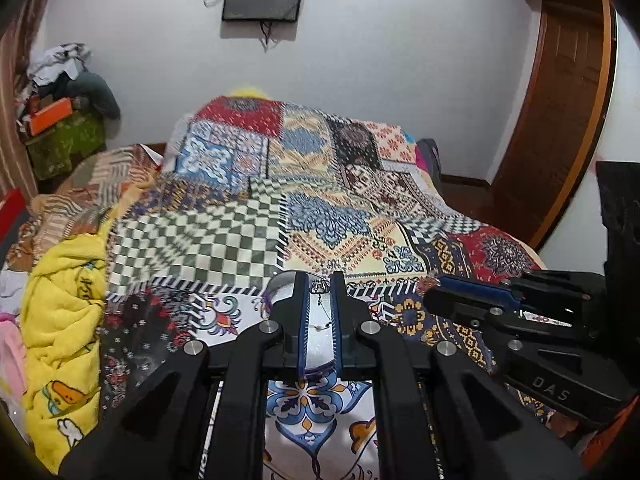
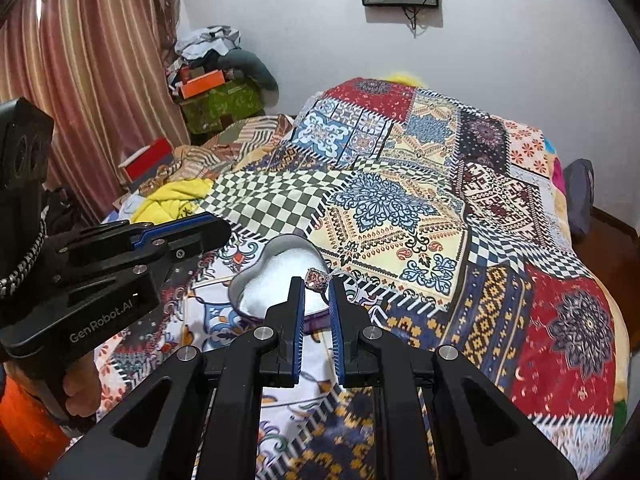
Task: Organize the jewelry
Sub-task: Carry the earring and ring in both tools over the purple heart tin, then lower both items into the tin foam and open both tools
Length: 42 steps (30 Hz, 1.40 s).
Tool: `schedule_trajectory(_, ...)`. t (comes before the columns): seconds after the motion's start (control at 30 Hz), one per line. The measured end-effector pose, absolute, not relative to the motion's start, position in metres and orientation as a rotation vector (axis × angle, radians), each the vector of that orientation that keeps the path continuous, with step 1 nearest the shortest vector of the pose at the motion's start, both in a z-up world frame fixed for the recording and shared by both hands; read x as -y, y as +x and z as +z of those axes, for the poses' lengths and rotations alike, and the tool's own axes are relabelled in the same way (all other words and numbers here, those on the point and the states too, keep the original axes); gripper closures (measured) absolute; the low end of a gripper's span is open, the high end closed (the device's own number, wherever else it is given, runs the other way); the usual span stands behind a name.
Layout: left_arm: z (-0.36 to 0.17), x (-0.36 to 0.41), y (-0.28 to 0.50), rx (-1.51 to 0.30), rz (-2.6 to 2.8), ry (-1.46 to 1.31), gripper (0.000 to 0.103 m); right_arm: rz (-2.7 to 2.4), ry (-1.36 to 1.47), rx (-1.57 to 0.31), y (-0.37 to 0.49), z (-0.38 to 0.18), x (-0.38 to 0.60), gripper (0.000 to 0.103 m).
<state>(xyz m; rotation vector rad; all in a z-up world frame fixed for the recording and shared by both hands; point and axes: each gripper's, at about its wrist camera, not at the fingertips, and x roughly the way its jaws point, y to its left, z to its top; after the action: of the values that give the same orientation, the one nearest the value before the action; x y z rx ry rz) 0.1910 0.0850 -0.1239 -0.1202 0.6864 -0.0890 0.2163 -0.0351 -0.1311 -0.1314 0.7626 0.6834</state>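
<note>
Right wrist view: at lower centre the right tongs (image 2: 318, 286) pinch a ring (image 2: 316, 278) with a reddish stone just above the rim of a heart-shaped tin (image 2: 256, 276) on the patchwork bed (image 2: 420, 208), likely ready to drop it in. Left wrist view: the left tongs (image 1: 319, 286) pinch a thin necklace (image 1: 320, 300), its chain hanging over the same tin.
</note>
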Motion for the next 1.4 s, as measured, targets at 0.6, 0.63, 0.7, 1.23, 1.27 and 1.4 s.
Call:
schedule_trajectory(0.6, -0.179, -0.089, 0.232, -0.836, -0.108, -0.047, 0.094, 0.755, -0.206, -0.830, 0.243, -0.154, 0.019, 0.092)
schedule_trajectory(0.63, -0.181, -0.090, 0.232, -0.842, -0.112, -0.050, 0.094, 0.762, -0.204, -0.835, 0.245, -0.155, 0.019, 0.092)
schedule_trajectory(0.7, -0.184, -0.091, 0.234, -0.852, -0.121, -0.053, 0.094, 0.773, -0.204, -0.845, 0.248, -0.157, 0.017, 0.092)
schedule_trajectory(1.23, -0.181, -0.103, 0.224, -0.873, -0.123, -0.065, 0.064, 0.826, -0.247, -0.880, 0.253, -0.165, -0.001, 0.092)
schedule_trajectory(1.27, -0.180, -0.105, 0.222, -0.865, -0.115, -0.062, 0.061, 0.828, -0.251, -0.883, 0.254, -0.166, -0.003, 0.092)
schedule_trajectory(1.4, -0.176, -0.106, 0.216, -0.850, -0.099, -0.032, 0.058, 0.832, -0.259, -0.899, 0.256, -0.169, -0.007, 0.092)
